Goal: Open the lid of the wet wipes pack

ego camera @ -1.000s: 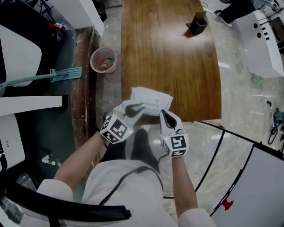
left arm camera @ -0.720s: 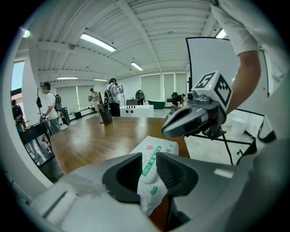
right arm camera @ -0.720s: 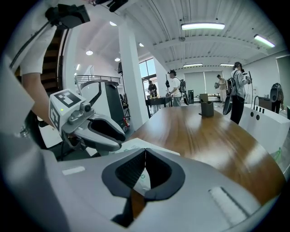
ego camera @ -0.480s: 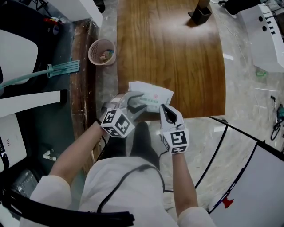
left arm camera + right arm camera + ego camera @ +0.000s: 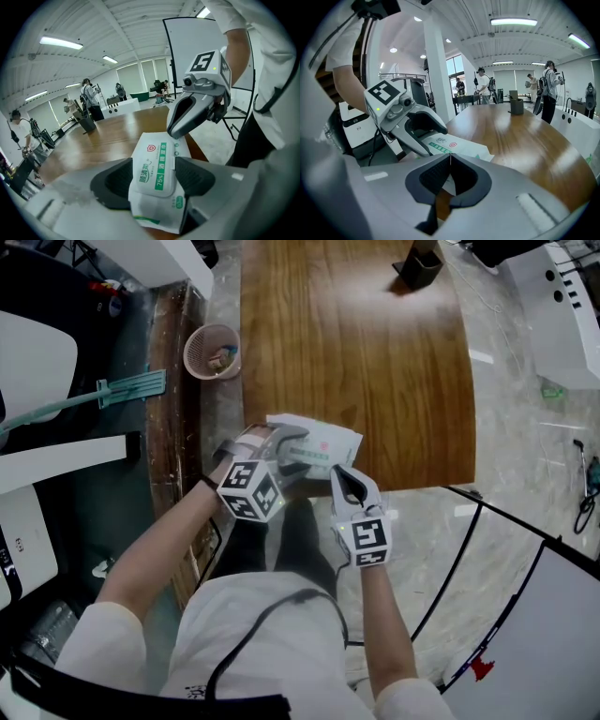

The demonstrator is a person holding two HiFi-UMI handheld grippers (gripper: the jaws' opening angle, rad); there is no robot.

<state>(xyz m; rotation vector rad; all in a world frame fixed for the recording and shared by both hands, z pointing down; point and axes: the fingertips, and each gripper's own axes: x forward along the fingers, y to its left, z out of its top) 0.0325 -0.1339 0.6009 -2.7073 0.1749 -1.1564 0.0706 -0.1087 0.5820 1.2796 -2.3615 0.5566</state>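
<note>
Both grippers meet at the wet wipes pack [image 5: 321, 441], lid [image 5: 157, 172] shut.
The right gripper [image 5: 450, 159] is pinched closed on the pack's near edge. The left gripper [image 5: 157, 180] has just been opening its jaws, which stand wide with the pack between them. Beyond the fingertips stretches the wooden table [image 5: 356, 352].

One wipes pack [image 5: 317, 448], two hand-held grippers [image 5: 281, 441] [image 5: 344, 480], one table [image 5: 356, 352], one basket [image 5: 213, 351].

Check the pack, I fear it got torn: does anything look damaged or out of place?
No tear shows. The wet wipes pack is askew by the table's near edge, lid flat, between the left gripper's fingers, which have just been opening; the right gripper pinches its end.
</note>
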